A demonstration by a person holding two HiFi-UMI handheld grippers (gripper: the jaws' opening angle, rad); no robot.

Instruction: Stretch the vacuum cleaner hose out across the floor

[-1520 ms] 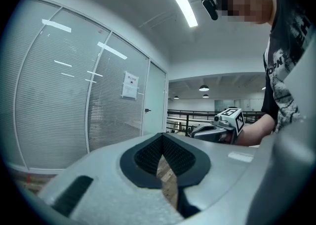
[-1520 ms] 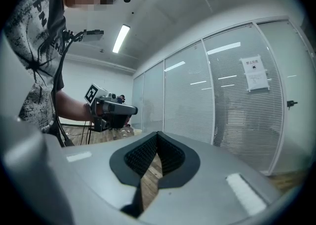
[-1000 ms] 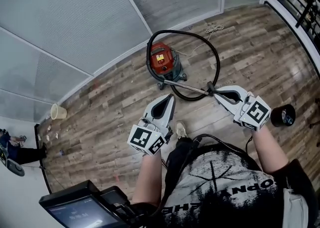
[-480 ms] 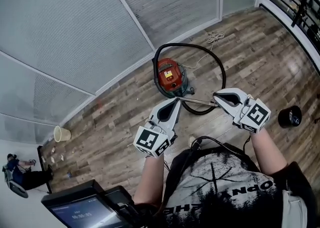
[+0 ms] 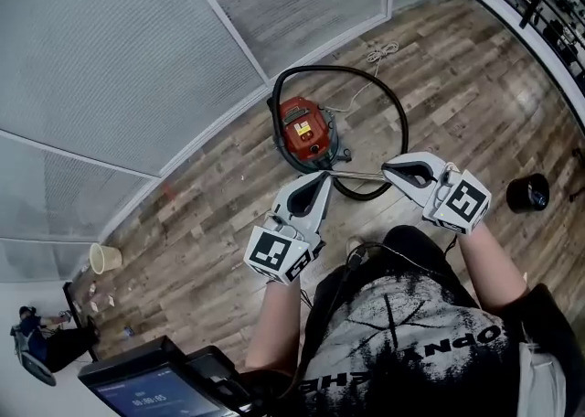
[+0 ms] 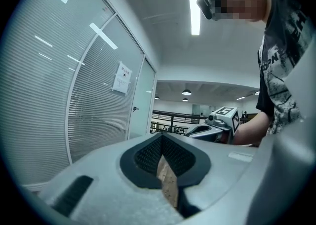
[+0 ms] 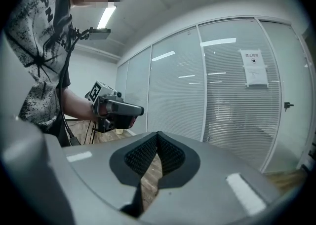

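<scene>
Your left gripper (image 5: 320, 179) and right gripper (image 5: 391, 168) both have their jaws pressed together on nothing, held above the wood-plank floor (image 5: 183, 223). Just past their tips lies the thin chrome wand (image 5: 358, 176). It is stiff and probably slick, so take it near the end where it meets the black ribbed hose (image 5: 402, 118). That hose curls in a loop back to the red canister vacuum cleaner (image 5: 304, 130) near the floor's glass-wall edge. Expect it to be light, springy and keen to recoil, and the canister may roll if you tug.
</scene>
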